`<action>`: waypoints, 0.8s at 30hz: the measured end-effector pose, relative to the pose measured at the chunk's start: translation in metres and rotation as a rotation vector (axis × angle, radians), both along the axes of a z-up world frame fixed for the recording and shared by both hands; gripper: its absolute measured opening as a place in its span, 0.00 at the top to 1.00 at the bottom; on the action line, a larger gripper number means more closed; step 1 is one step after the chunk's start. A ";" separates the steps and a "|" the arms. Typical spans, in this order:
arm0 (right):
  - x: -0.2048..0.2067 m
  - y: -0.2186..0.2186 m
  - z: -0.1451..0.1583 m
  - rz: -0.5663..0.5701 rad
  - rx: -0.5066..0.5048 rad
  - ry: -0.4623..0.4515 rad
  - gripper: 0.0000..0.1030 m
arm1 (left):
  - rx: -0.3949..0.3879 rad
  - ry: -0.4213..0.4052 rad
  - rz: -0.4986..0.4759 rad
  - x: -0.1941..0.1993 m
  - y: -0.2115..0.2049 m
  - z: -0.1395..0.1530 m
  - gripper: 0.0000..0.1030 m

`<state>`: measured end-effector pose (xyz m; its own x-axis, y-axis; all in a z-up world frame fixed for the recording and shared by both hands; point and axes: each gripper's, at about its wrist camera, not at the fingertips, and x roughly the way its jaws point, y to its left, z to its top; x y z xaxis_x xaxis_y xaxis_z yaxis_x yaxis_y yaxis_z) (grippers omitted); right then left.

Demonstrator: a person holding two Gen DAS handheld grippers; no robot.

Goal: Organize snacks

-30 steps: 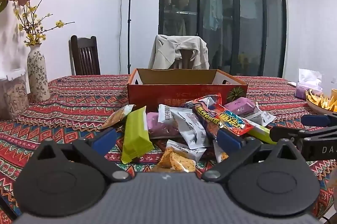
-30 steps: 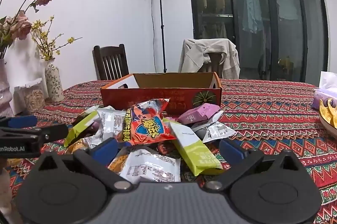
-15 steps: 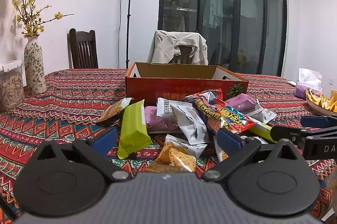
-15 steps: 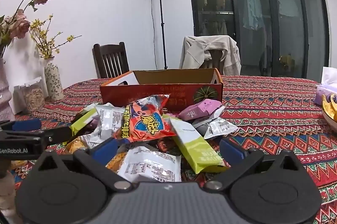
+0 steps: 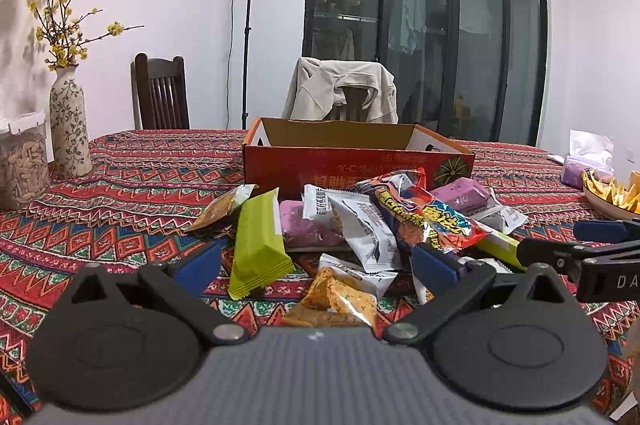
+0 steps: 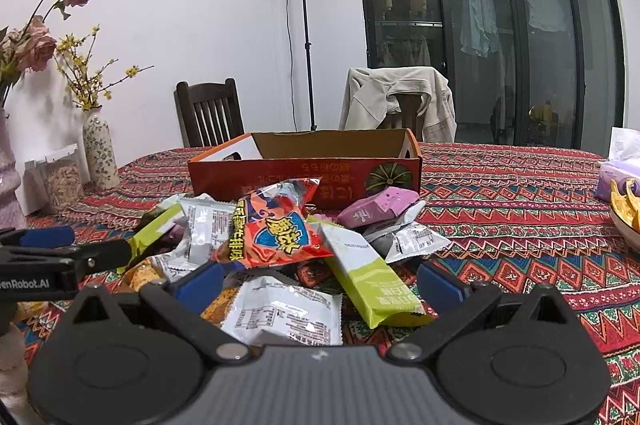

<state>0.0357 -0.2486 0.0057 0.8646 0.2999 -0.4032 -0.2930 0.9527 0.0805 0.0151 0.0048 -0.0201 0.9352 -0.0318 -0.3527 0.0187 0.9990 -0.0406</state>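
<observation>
A pile of snack packets lies on the patterned tablecloth in front of an open red cardboard box (image 5: pixel 360 167) (image 6: pixel 304 173). In the pile are a green bar (image 5: pixel 256 245), a red chip bag (image 5: pixel 424 217) (image 6: pixel 276 233), a purple packet (image 5: pixel 460 195) (image 6: pixel 376 209), white packets (image 5: pixel 364 229) (image 6: pixel 284 313) and an orange packet (image 5: pixel 340 301). My left gripper (image 5: pixel 316 265) is open and empty just before the pile. My right gripper (image 6: pixel 320 285) is open and empty over a white packet and a green bar (image 6: pixel 368 277).
A flowered vase (image 5: pixel 70 127) and a clear jar (image 5: pixel 22 161) stand at the left. A bowl of chips (image 5: pixel 612 195) and a tissue pack (image 5: pixel 586 161) are at the right. Two chairs stand behind the table, one (image 5: pixel 344 97) draped with a jacket.
Both views have tilted slightly so the pile and box sit a little lower in frame. Both grippers stay open and no packet has moved.
</observation>
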 end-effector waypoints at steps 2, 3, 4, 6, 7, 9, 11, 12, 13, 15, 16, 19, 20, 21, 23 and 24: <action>0.000 0.000 0.000 -0.001 -0.001 0.000 0.00 | -0.002 0.000 -0.001 0.000 0.000 0.000 0.00; 0.000 0.000 0.000 -0.002 -0.001 0.000 0.00 | -0.003 -0.001 -0.002 0.000 0.000 0.000 0.00; 0.000 0.001 0.000 -0.002 -0.002 0.000 0.00 | -0.003 -0.002 -0.002 -0.001 0.000 0.001 0.00; 0.000 0.001 0.000 -0.001 -0.002 0.000 0.00 | -0.002 -0.001 -0.001 -0.001 0.001 0.001 0.00; 0.000 0.001 0.000 -0.001 -0.002 0.000 0.00 | -0.002 -0.001 0.001 -0.001 0.001 0.001 0.00; 0.000 0.001 0.000 -0.001 -0.002 0.000 0.00 | -0.002 -0.001 0.003 -0.001 0.002 0.001 0.00; -0.001 0.001 0.000 -0.001 -0.004 0.000 0.00 | -0.002 0.000 0.004 -0.001 0.002 0.001 0.00; -0.001 0.001 0.000 0.001 -0.005 0.000 0.00 | -0.001 0.001 0.005 -0.001 0.002 0.001 0.00; -0.001 0.001 0.000 0.002 -0.005 0.000 0.00 | -0.002 0.002 0.005 0.000 0.002 0.002 0.00; -0.001 0.001 0.000 0.002 -0.005 0.000 0.00 | -0.002 0.002 0.005 0.000 0.002 0.001 0.00; -0.001 0.001 0.000 0.002 -0.005 0.000 0.00 | -0.001 0.002 0.005 0.000 0.002 0.001 0.00; -0.001 0.001 -0.001 0.002 -0.005 0.000 0.00 | -0.001 0.002 0.006 0.000 0.002 0.001 0.00; -0.001 0.001 -0.001 0.003 -0.005 0.000 0.00 | -0.001 0.002 0.006 0.000 0.002 0.001 0.00; -0.001 0.001 -0.001 0.003 -0.005 0.000 0.00 | -0.001 0.002 0.005 0.000 0.002 0.001 0.00; -0.001 0.002 -0.001 0.002 -0.004 0.000 0.00 | -0.002 0.003 0.005 0.000 0.003 0.001 0.00; -0.001 0.002 -0.001 0.002 -0.004 0.000 0.00 | -0.001 0.002 0.006 0.000 0.003 -0.001 0.00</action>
<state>0.0350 -0.2470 0.0046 0.8641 0.3001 -0.4042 -0.2947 0.9525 0.0771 0.0150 0.0075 -0.0207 0.9345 -0.0268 -0.3549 0.0130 0.9991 -0.0412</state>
